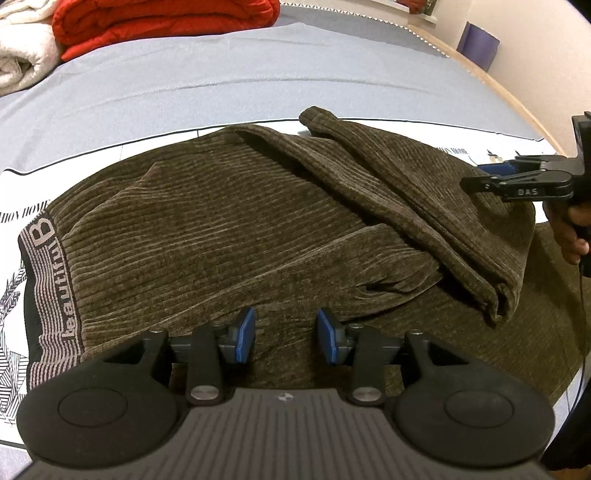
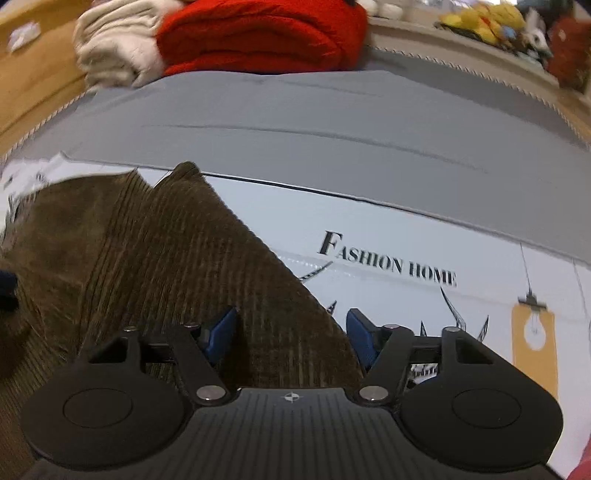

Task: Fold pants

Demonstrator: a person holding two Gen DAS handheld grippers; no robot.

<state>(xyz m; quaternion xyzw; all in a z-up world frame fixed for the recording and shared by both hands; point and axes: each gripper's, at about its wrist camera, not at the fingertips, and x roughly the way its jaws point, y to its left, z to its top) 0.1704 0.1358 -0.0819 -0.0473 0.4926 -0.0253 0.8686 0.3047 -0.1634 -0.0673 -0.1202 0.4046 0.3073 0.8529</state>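
Here the pants [image 1: 229,229] lie just beyond the parted left hand-held gripper [image 1: 286,334].

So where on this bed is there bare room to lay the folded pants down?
The widest free patch is the plain grey-blue sheet between the brown corduroy pants and the folded red blanket beside the cream blanket. The white printed cloth around "FASHION HOME" is also bare. The pants' own spread, with both grippers, is crowded.

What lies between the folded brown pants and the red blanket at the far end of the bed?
Only bare grey-blue bedsheet separates the brown corduroy pants from the red blanket; the left wrist view shows it best.
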